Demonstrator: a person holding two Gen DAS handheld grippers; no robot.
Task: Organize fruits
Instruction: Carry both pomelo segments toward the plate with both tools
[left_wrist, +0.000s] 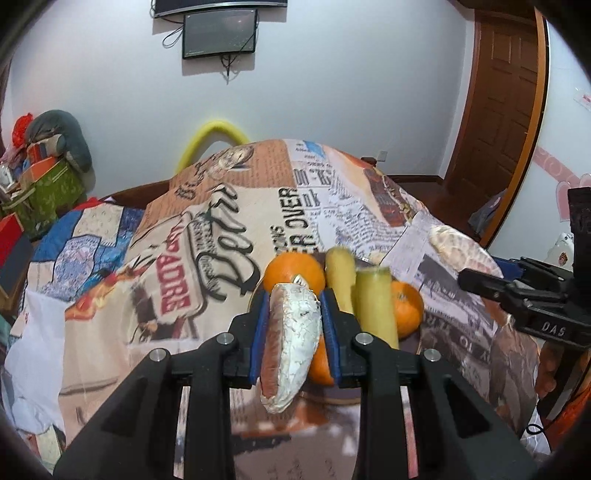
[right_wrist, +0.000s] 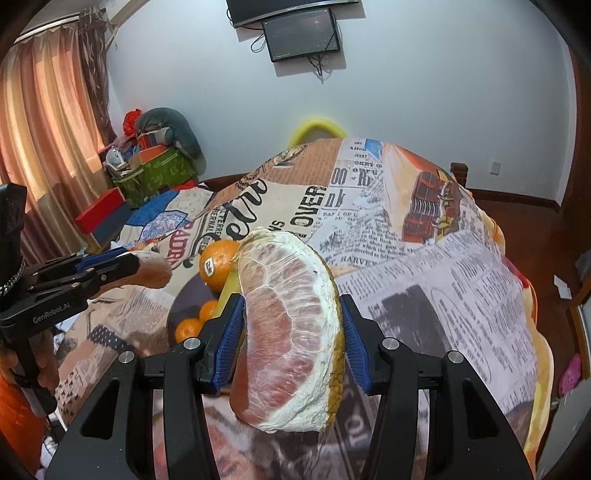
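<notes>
Two pink-fleshed pomelo wedges ride in my tongs: left tongs (left_wrist: 293, 325) clamped on the slim wedge (left_wrist: 291, 343), right tongs (right_wrist: 291, 339) on the broad one (right_wrist: 291, 332). I lower each gently beside the oranges (left_wrist: 293, 271) on the dark plate (right_wrist: 184, 299), avoiding crushing pulp.

Matt black plastic left gripper (left_wrist: 294, 317) with ribbed blue pads (left_wrist: 259, 334) and bright metal screw heads. Pink pomelo wedge (left_wrist: 291, 343): chalky, rough white pith. Larger pomelo wedge (right_wrist: 291, 332): moist translucent pulp, dimpled yellow-green rind. Round orange (right_wrist: 218, 264): glossy, pebbled skin. Newspaper-print cloth (right_wrist: 443, 280): soft, matt. Far right, brown wooden door (left_wrist: 506, 92), semi-gloss.
</notes>
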